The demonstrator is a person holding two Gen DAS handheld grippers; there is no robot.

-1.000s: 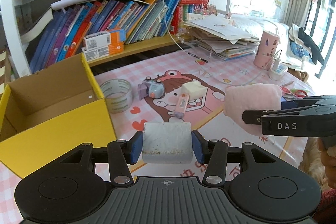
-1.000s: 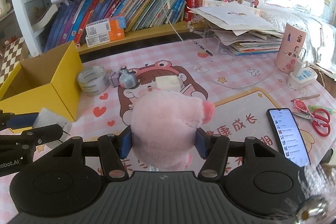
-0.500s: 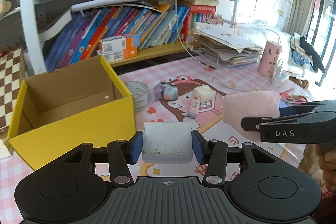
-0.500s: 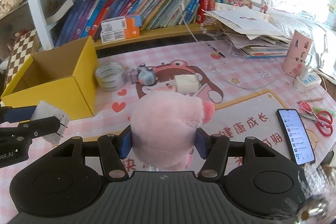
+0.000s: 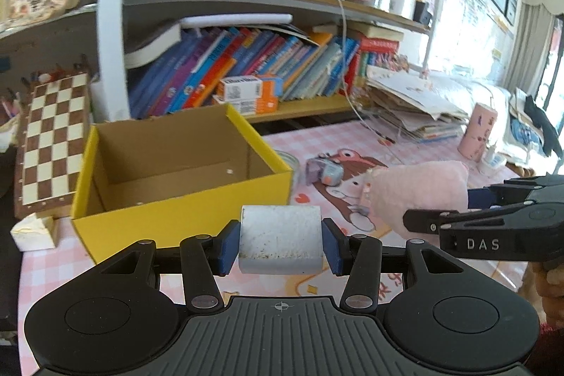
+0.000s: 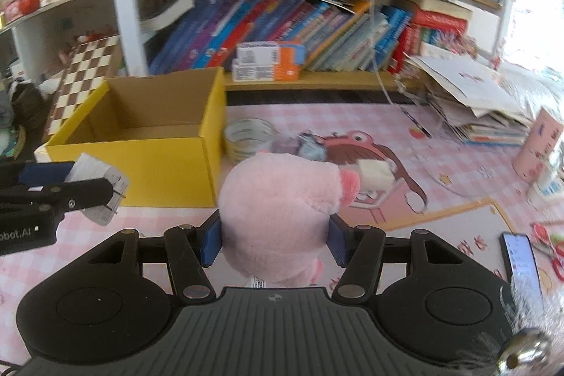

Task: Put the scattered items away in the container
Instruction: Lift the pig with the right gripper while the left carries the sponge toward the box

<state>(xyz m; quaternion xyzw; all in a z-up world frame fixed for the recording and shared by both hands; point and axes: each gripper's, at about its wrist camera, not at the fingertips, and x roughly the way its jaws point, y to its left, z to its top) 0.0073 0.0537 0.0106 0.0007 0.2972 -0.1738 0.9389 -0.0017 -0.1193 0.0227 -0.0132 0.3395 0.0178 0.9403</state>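
Note:
My left gripper [image 5: 280, 244] is shut on a grey-white block [image 5: 281, 235], held just in front of the open yellow cardboard box [image 5: 176, 221]. The box's inside shows only bare brown cardboard. My right gripper [image 6: 275, 240] is shut on a pink plush toy [image 6: 278, 199], to the right of the box [image 6: 141, 157]. In the left wrist view the plush [image 5: 419, 192] hangs at the right. The block [image 6: 97, 189] shows at the left edge of the right wrist view. On the pink mat lie a tape roll [image 6: 248, 136], a small grey-purple toy [image 5: 324, 170] and a cream block [image 6: 375, 175].
A bookshelf [image 5: 246, 83] stands behind the box and a chessboard [image 5: 53, 136] leans at its left. Paper stacks [image 6: 472, 108], a pink cup [image 6: 535, 147], a phone [image 6: 521, 259] and red scissors [image 6: 550, 245] lie on the right. A white scrap [image 5: 33, 231] sits left of the box.
Both grippers have swung left toward the yellow box, each keeping hold of its item. The box now sits nearer the middle of both views.

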